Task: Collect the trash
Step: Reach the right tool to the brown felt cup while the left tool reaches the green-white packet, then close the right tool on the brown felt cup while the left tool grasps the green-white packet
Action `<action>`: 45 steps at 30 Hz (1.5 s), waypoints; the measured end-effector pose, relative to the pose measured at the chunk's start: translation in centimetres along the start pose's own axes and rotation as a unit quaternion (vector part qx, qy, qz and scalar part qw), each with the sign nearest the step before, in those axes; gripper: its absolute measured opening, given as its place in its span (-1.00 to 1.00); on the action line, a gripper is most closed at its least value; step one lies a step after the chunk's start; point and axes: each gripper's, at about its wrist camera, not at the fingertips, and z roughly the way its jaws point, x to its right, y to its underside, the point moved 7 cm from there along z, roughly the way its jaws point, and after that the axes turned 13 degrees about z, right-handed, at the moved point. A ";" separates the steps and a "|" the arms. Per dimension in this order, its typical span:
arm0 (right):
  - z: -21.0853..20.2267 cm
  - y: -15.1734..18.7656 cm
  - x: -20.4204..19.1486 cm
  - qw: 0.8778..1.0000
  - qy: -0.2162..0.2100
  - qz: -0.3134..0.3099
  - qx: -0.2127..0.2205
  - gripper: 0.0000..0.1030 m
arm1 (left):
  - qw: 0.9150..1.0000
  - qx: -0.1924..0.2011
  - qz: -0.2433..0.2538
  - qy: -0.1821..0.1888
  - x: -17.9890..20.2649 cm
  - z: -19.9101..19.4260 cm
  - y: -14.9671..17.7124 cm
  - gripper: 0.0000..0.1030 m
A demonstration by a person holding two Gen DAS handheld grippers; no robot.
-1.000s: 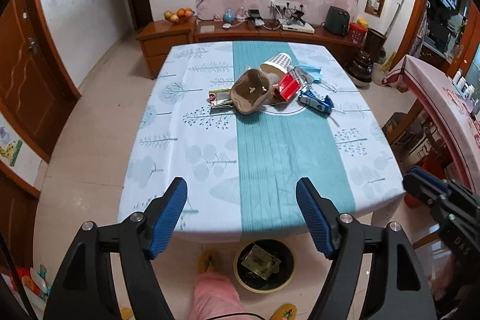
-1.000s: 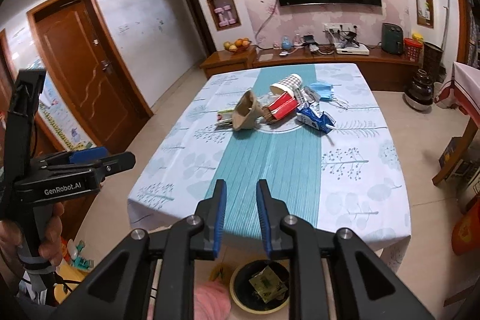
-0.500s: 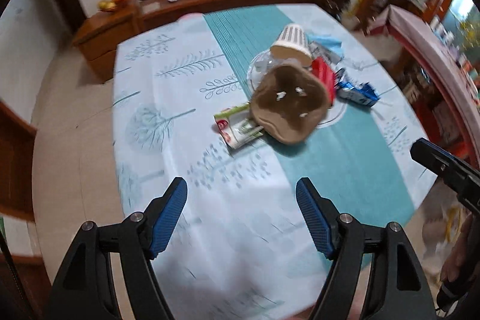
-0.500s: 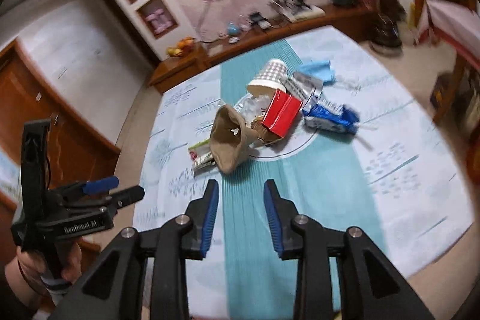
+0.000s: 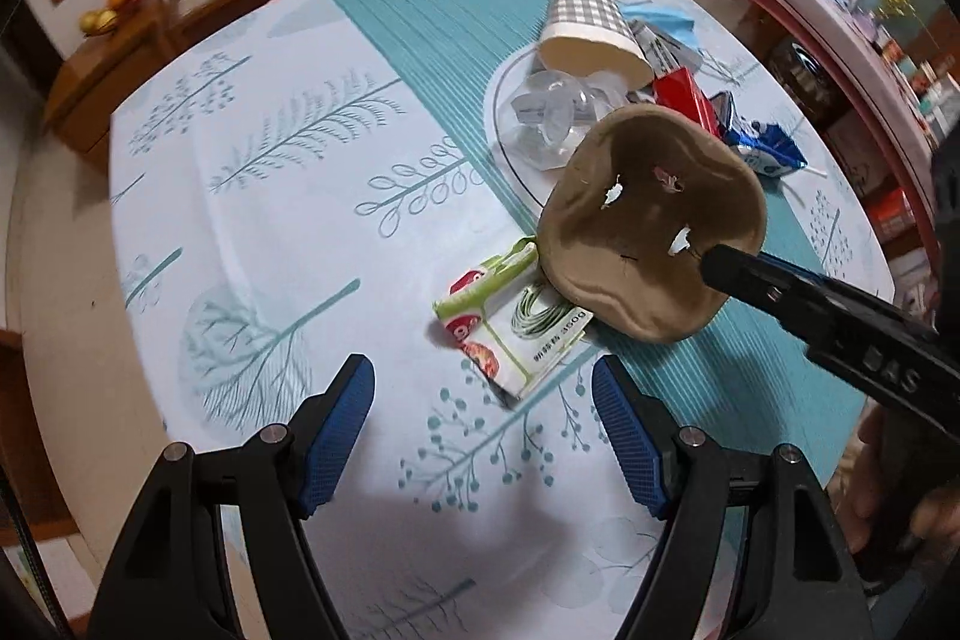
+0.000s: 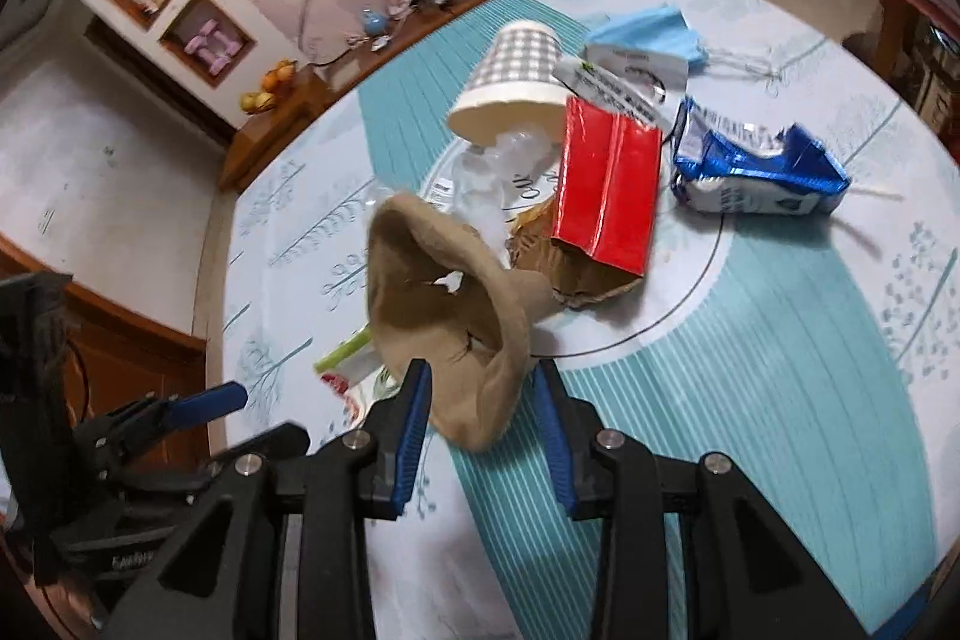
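Right tongs (image 6: 480, 403): nearest, parted, straddling lower rim of brown paper bowl (image 6: 447, 316); I judge not yet clamped.
Brown paper bowl: tipped on edge, mouth facing left, straight ahead of right tongs, leaning on red carton (image 6: 606, 187).
Left tongs (image 5: 483, 421): wide apart, holding nothing; green-white wrapper (image 5: 510, 325) just ahead, long axis running away to the right, partly under the bowl.
Beyond on tabletop (image 6: 780, 370): checked paper cup (image 6: 519, 76), blue pouch (image 6: 756, 172), face mask (image 6: 645, 31).

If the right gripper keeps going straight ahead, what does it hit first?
Most likely the brown paper bowl: its near rim already sits between the right gripper fingers, open around it, not yet pinched.
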 end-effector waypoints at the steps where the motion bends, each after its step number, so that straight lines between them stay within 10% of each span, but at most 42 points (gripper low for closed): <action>1: 0.3 -0.2 0.1 1.000 0.003 0.005 0.003 -0.33 | 1.000 -0.001 0.008 0.002 0.0 0.3 -0.1 0.43; 4: 0.9 -0.3 0.6 1.000 0.020 0.012 0.010 -0.72 | 0.999 -0.005 0.031 0.006 0.1 0.9 -0.6 0.43; 18: -2.0 1.6 4.8 0.997 0.026 0.078 0.017 -0.77 | 0.989 -0.029 0.145 0.014 2.3 4.0 -1.8 0.43; 30: -2.7 2.9 4.7 0.998 0.027 0.051 0.009 -0.79 | 0.987 -0.066 0.144 0.035 1.8 6.6 -2.3 0.42; 40: -3.4 3.3 5.8 0.998 0.023 0.063 0.008 -0.79 | 0.991 -0.047 0.117 0.042 2.1 5.0 -2.5 -0.55; 45: -4.3 3.4 6.2 0.997 0.016 0.068 0.011 -0.79 | 0.993 -0.038 0.096 0.053 2.7 3.3 -1.8 -0.62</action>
